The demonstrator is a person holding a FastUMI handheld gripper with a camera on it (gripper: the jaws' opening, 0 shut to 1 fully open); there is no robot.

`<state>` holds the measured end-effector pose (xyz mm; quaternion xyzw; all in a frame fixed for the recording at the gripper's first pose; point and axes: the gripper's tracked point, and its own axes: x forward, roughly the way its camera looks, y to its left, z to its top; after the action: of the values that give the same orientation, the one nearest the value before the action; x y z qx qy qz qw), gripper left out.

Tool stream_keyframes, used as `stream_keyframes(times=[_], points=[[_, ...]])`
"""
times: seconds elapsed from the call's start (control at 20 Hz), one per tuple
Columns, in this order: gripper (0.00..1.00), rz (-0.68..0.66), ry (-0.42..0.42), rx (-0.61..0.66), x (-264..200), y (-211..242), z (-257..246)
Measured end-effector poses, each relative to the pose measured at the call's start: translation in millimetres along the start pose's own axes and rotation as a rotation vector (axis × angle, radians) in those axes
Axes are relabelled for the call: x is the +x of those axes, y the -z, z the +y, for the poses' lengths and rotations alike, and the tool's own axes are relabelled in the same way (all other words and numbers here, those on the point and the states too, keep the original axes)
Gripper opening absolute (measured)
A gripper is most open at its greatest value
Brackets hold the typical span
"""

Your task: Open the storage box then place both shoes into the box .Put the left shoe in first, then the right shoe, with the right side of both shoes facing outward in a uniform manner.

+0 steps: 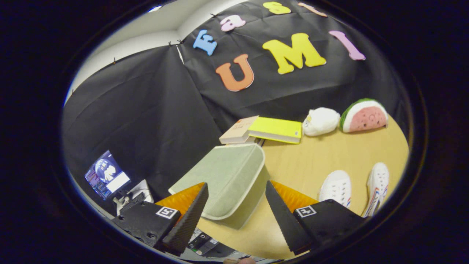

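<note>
The storage box [229, 179] is sitting closed at the table's [322, 157] edge, close to a corner, its pale green lid still down, and the claw [234, 212] is hovering just above and in front of it with its fingers spread wide, gripping nothing. The box's near corner is lying between the two fingers, though neither seems to be touching it. The left shoe [336, 187] and the right shoe [377, 187] are resting side by side nearer the table's opposite edge, well apart from the box. Beyond the box, books [267, 130] are lying against the table's back edge, with a white plush toy [321, 121] and a watermelon plush [364, 116] further along it.

The main risk, as I judge it, is coming from the box's place: a push on the lid rim rather than a clean lift may be sliding it off the edge. The rounded lid is also offering little purchase, so the fingers may be slipping off. Confusing the two shoes would be spoiling the required order.
</note>
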<state>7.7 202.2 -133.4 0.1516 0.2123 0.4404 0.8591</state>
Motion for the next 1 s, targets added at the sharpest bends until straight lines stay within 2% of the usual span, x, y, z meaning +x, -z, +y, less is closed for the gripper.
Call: stream_keyframes(times=[0.25, 0.55, 0.85, 1.0], points=[[1.0, 0.1, -0.118, 0.145, 29, 33, 11], [1.0, 0.177, -0.256, 0.345, 43, 46, 20], [1.0, 0.223, -0.311, 0.493, 60, 44, 22], [0.96, 0.213, -0.308, 0.475, 57, 38, 21]])
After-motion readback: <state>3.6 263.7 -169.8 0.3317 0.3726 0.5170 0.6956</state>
